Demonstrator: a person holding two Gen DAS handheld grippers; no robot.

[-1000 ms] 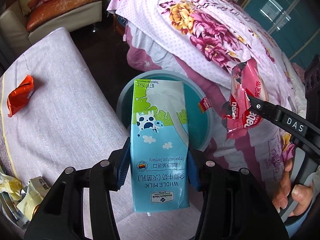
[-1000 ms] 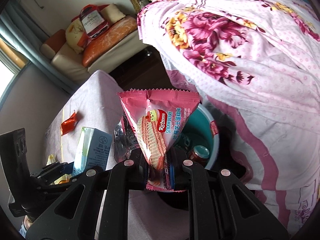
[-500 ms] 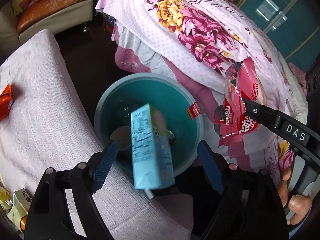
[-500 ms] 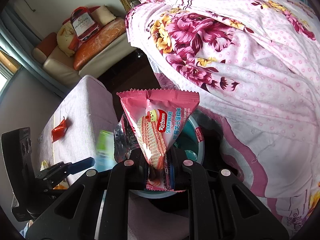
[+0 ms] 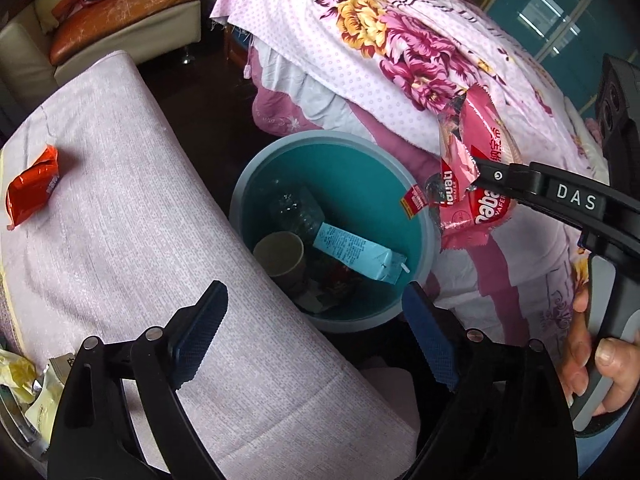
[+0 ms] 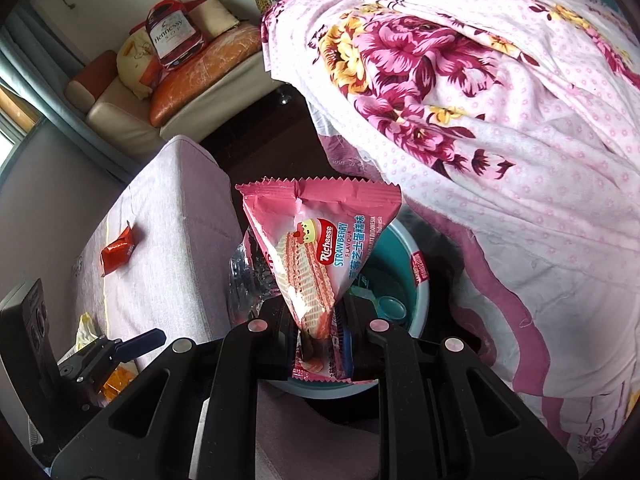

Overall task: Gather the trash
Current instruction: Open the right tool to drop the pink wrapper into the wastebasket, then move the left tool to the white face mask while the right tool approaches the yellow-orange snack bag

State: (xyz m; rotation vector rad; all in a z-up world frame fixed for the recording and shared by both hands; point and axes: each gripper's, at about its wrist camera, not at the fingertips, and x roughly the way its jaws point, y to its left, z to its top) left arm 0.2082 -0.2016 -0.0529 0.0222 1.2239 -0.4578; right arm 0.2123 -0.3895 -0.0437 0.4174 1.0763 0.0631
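Observation:
A light-blue milk carton [image 5: 352,254] lies inside the teal bin [image 5: 360,184], beside a paper cup [image 5: 280,254] and a clear plastic bottle [image 5: 296,208]. My left gripper [image 5: 314,296] hangs over the bin's near rim. Its jaws are opening wide and nothing is between them. My right gripper [image 6: 320,320] holds a pink strawberry wafer wrapper [image 6: 320,240] above the bin [image 6: 416,300]. Its jaws are opening slightly, but the pads still pinch the wrapper's lower end. From the left wrist view the wrapper [image 5: 476,148] hangs at the bin's right side. An orange wrapper [image 5: 34,186] lies on the lilac cover.
The lilac-covered surface [image 5: 120,200] borders the bin on the left, and a floral quilt [image 5: 400,60] drapes down on the right. Yellow wrappers [image 5: 24,380] lie at the lower left. A sofa [image 5: 120,20] stands at the back. A person's hand [image 5: 600,360] grips the right handle.
My left gripper opened and let go of the milk carton, which fell into the bin. The right gripper kept the pink wrapper, and its view shifted slightly.

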